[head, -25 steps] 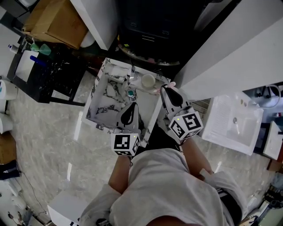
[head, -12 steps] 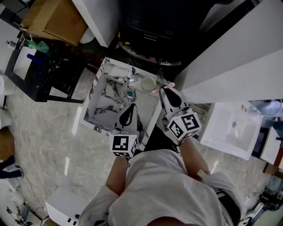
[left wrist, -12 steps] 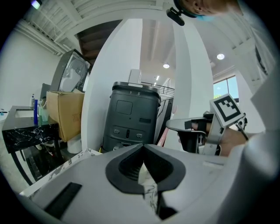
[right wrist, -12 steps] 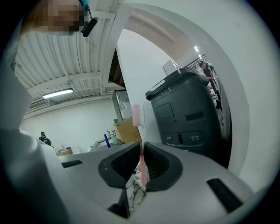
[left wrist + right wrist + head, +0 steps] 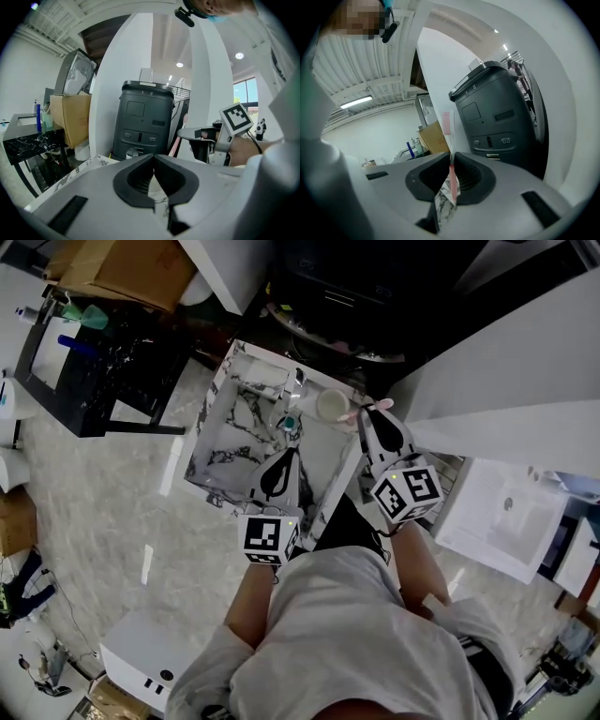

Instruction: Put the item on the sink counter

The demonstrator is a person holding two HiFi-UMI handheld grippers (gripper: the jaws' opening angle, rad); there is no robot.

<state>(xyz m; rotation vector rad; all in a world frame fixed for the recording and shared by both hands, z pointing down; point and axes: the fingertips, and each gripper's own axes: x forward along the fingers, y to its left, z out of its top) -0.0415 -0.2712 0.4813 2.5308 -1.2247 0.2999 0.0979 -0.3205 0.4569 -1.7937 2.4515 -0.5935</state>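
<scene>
thin pink toothbrush [image 5: 453,183], bristles uppermost

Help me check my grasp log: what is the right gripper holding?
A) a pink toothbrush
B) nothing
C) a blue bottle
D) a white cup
A: in the right gripper view, the right gripper has its jaws shut on the pink toothbrush, whose bristle head stands above them.

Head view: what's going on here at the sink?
A person stands over a marble sink with tongs in each hand. The right tongs are shut on a pink toothbrush, whose brush end pokes out past the tips, close to the cup on the sink's far rim. It is not set down yet. The left tongs are shut on nothing and hang over the basin's near side.
</scene>
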